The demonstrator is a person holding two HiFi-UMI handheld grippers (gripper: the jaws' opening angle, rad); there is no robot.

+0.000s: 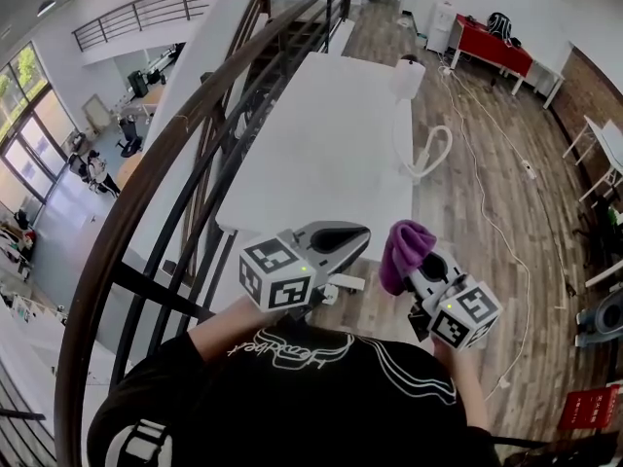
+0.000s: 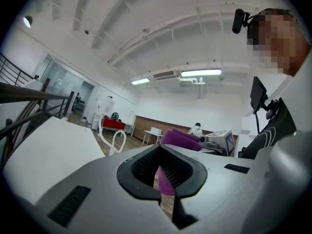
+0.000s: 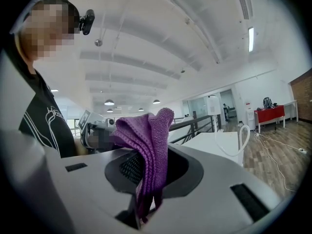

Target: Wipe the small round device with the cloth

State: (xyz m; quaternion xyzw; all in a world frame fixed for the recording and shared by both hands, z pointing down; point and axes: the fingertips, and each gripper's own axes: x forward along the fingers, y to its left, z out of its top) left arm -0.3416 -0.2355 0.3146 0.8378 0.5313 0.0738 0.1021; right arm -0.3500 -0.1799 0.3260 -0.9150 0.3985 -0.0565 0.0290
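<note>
1. My right gripper (image 3: 145, 191) has its fingers pinched tight on the purple cloth (image 3: 147, 140). The cloth bunches up above the tips, and a short tail hangs below them.
2. My left gripper (image 2: 163, 174) has its fingers closed to a thin slit, with nothing gripped.
3. Both grippers sit side by side close to my chest, short of the near edge of the white table (image 1: 321, 154).
4. A white cylinder with a dark top (image 1: 409, 74) stands at the table's far right corner. I cannot tell whether it is the round device.
5. A white looped hose (image 1: 429, 152) hangs off the table's right edge.
6. A dark curved railing (image 1: 165, 163) runs along the left. To the right is a wood floor (image 1: 496, 193), with a red cabinet (image 1: 492, 45) at the far wall.
</note>
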